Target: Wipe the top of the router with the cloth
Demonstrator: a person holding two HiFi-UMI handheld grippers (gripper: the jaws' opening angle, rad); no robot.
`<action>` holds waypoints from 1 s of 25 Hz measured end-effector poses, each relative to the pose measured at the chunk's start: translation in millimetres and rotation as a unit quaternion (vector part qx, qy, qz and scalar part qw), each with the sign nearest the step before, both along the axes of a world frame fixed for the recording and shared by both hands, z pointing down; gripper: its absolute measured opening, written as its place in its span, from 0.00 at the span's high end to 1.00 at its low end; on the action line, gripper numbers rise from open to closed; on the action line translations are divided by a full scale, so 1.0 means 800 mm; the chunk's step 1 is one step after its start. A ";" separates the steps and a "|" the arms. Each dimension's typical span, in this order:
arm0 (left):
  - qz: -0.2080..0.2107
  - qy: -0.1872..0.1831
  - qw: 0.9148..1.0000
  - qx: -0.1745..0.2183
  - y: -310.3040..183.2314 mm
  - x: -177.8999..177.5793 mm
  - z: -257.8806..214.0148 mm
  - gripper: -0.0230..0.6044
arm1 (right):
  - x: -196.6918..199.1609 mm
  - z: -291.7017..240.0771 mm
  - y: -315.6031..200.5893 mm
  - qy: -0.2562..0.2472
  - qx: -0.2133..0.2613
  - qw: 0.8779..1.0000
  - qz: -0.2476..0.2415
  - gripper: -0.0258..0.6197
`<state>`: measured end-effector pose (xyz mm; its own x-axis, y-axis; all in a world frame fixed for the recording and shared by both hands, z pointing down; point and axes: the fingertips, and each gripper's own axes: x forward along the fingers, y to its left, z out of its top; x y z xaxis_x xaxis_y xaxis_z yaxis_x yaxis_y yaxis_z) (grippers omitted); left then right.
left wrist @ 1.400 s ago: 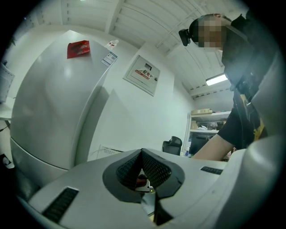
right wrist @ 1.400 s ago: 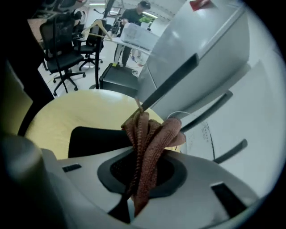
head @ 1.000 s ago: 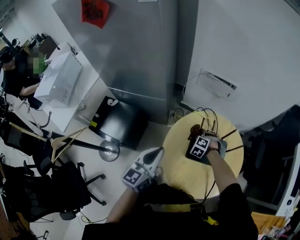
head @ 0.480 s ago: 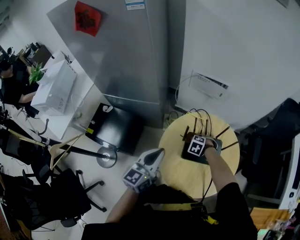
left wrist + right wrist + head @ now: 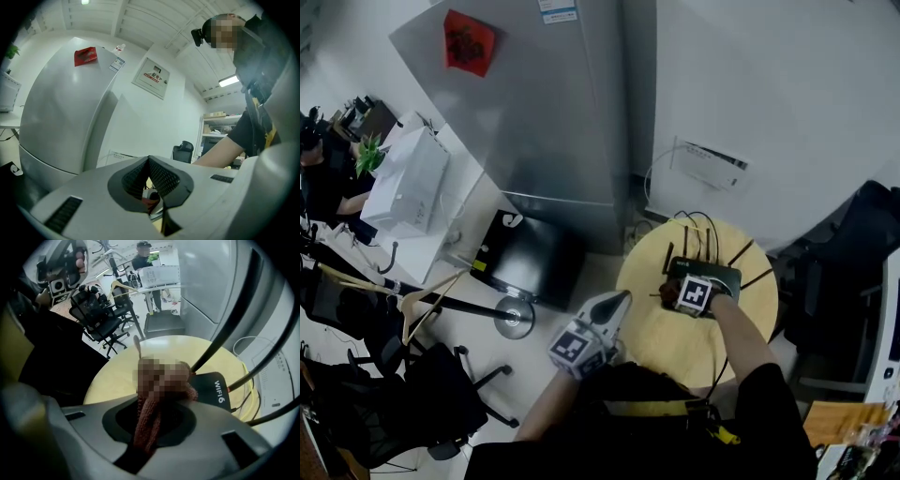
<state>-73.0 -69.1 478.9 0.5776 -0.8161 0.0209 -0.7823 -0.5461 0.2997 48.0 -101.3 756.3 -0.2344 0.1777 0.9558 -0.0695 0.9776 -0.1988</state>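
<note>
A black router (image 5: 719, 276) with several upright antennas stands on the round yellow table (image 5: 670, 342). In the right gripper view its lid (image 5: 216, 389) reads "WIFI6". My right gripper (image 5: 677, 293) is shut on a reddish-brown cloth (image 5: 149, 420). The cloth bunches over the router's near-left corner and presses on it. Its front part is hidden by a mosaic patch. My left gripper (image 5: 602, 321) hangs off the table's left edge, away from the router. Its jaws (image 5: 150, 163) are shut, with nothing between them.
Cables (image 5: 698, 225) run from the router's back to a wall box (image 5: 708, 164). A grey fridge (image 5: 553, 103) and a black case (image 5: 525, 253) stand to the left. Office chairs (image 5: 412, 394), a hanger stand (image 5: 441, 295) and a desk (image 5: 412, 187) fill the far left.
My right gripper has slid the cloth leftward across the router's top, which now shows more of its right part. The left gripper has hardly moved.
</note>
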 end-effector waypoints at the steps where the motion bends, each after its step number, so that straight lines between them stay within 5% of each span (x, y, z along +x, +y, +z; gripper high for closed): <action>1: 0.004 0.000 1.000 0.000 0.001 0.003 0.000 0.98 | -0.002 -0.001 0.005 -0.005 -0.004 1.000 -0.002 0.86; 18: 0.032 0.000 0.999 -0.002 0.003 0.028 0.002 0.98 | 0.001 -0.001 0.036 -0.048 -0.026 0.998 0.034 0.86; 22: 0.036 0.001 0.999 -0.004 0.000 0.037 0.003 0.98 | 0.017 -0.005 0.054 -0.040 -0.068 0.997 -0.003 0.86; 25: 0.041 0.000 0.999 -0.004 -0.003 0.038 0.005 0.98 | 0.024 -0.029 0.019 -0.058 -0.008 0.998 -0.009 0.86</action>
